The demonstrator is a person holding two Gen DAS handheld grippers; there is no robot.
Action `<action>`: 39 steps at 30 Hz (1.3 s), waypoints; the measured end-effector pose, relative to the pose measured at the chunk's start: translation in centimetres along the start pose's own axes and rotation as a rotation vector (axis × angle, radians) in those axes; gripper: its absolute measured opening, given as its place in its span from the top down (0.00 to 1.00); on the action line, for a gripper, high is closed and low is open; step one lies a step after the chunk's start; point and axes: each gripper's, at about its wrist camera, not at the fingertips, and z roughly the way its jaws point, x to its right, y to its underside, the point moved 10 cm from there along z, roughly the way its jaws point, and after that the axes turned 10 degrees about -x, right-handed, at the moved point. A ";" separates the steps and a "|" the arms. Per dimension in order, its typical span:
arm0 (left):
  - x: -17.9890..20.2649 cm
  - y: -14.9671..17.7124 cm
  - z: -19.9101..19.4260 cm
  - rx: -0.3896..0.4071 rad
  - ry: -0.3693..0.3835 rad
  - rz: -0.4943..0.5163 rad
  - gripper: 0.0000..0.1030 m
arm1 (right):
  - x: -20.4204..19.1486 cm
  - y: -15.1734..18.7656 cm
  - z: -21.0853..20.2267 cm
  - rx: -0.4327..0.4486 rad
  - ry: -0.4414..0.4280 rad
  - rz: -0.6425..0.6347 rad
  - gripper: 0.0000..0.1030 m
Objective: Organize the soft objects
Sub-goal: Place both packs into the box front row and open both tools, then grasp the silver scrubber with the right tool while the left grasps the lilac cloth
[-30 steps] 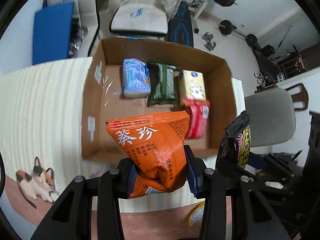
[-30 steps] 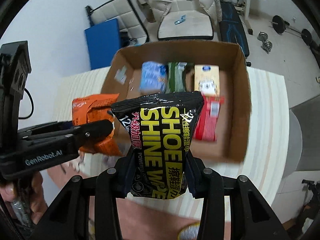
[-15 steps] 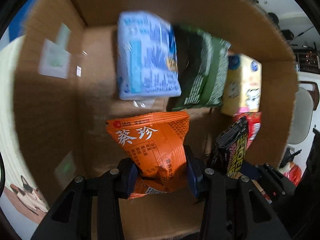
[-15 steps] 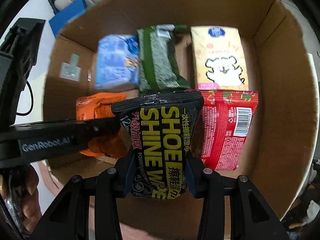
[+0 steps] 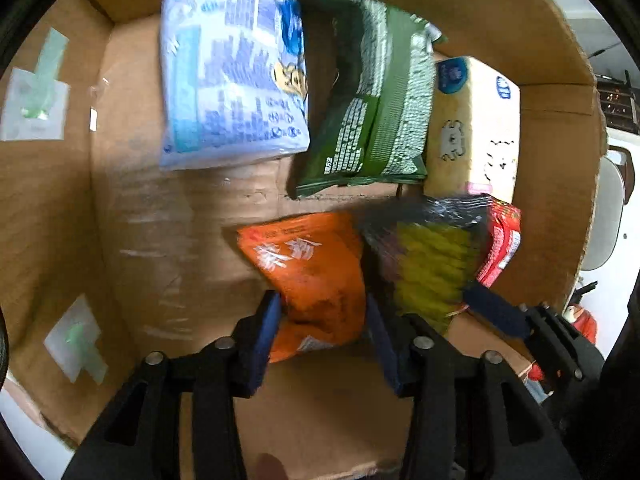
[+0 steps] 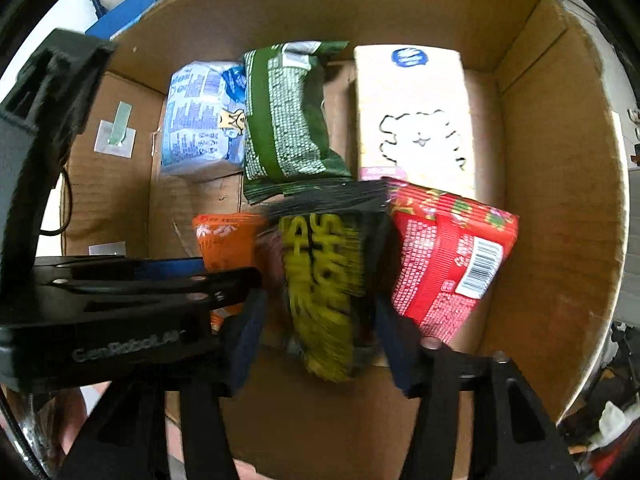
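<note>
Right wrist view: both jaws have just been opening, releasing the black-and-yellow wipes pouch (image 6: 324, 292) and, at nine o'clock, the orange crinkly packet (image 5: 316, 276); withdraw straight up.

Both grippers have dropped from above the cardboard box (image 6: 560, 160) into it; the left gripper (image 5: 322, 336) and right gripper (image 6: 320, 332) jaws have just been opening, loosening the orange packet (image 5: 316, 276) and black-yellow pack (image 6: 324, 280) beside the red pack (image 6: 448, 256)

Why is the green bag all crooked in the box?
The green bag does look odd: it lies tilted and crumpled in the cardboard box, its lower edge overlapped by the black bag. The blue pack and yellow pack lie straighter.
</note>
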 end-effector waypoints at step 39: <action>-0.2 13.8 -16.2 0.678 -0.410 0.035 0.03 | 0.3 13.3 -11.0 0.289 0.064 0.047 0.00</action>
